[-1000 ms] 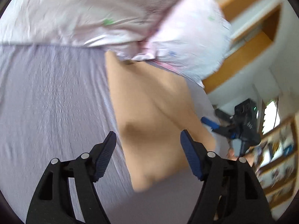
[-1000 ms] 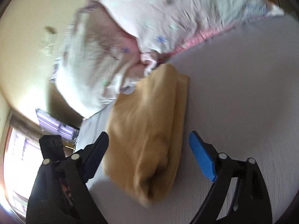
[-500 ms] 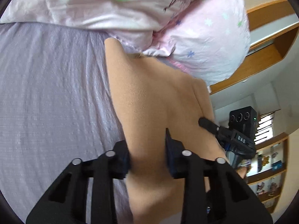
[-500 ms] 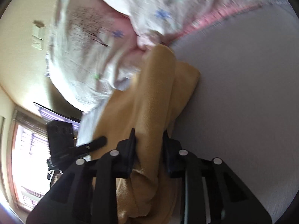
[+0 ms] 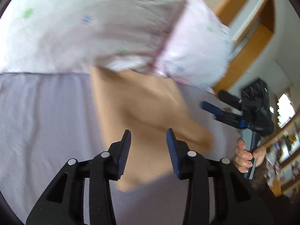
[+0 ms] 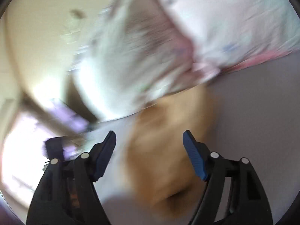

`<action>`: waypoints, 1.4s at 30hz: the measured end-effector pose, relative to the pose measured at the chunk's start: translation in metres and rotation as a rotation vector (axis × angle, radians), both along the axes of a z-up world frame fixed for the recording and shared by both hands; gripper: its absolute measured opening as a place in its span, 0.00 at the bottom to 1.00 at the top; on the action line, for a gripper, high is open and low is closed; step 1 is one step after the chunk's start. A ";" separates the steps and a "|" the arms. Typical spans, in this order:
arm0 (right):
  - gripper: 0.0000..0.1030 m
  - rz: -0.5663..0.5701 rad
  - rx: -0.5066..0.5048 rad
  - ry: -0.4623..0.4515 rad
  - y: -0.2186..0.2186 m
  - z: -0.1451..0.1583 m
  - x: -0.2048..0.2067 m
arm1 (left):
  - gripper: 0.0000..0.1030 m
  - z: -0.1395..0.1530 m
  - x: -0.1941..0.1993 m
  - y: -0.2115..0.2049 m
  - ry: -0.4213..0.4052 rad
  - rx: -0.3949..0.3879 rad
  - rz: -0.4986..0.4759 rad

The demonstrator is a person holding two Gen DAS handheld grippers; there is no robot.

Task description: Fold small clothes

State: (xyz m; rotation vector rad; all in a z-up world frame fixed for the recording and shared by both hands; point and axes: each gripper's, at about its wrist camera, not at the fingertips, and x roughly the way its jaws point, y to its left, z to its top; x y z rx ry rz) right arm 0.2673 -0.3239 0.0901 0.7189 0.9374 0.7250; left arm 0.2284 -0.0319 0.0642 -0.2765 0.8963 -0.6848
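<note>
A folded tan cloth (image 5: 142,112) lies on the lavender bed sheet (image 5: 46,121); it also shows in the right wrist view (image 6: 168,150), blurred. My left gripper (image 5: 149,136) is open just above the cloth's near end, holding nothing. My right gripper (image 6: 149,138) is open and empty over the cloth's other side; it also shows in the left wrist view (image 5: 211,107), held by a hand. The cloth's far end tucks under a pillow.
A white pillow with pink trim and small stars (image 5: 93,28) lies across the far side of the sheet, also in the right wrist view (image 6: 225,28). Wooden shelving (image 5: 253,43) stands at the right. A bright window (image 6: 18,159) is at the left.
Both grippers were shut on the tan cloth half a second ago; both have now opened, let it go and drawn back. The cloth lies folded on the sheet.
</note>
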 end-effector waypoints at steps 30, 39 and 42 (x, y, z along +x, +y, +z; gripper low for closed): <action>0.98 -0.156 -0.860 -0.012 0.066 -0.049 -0.108 | 0.98 -0.048 -0.061 -0.026 0.009 0.550 0.243; 0.98 -0.166 -0.928 0.012 0.075 -0.065 -0.108 | 0.99 -0.047 -0.065 -0.028 0.013 0.577 0.250; 0.98 -0.164 -0.928 0.010 0.075 -0.064 -0.107 | 0.99 -0.048 -0.066 -0.027 -0.002 0.570 0.257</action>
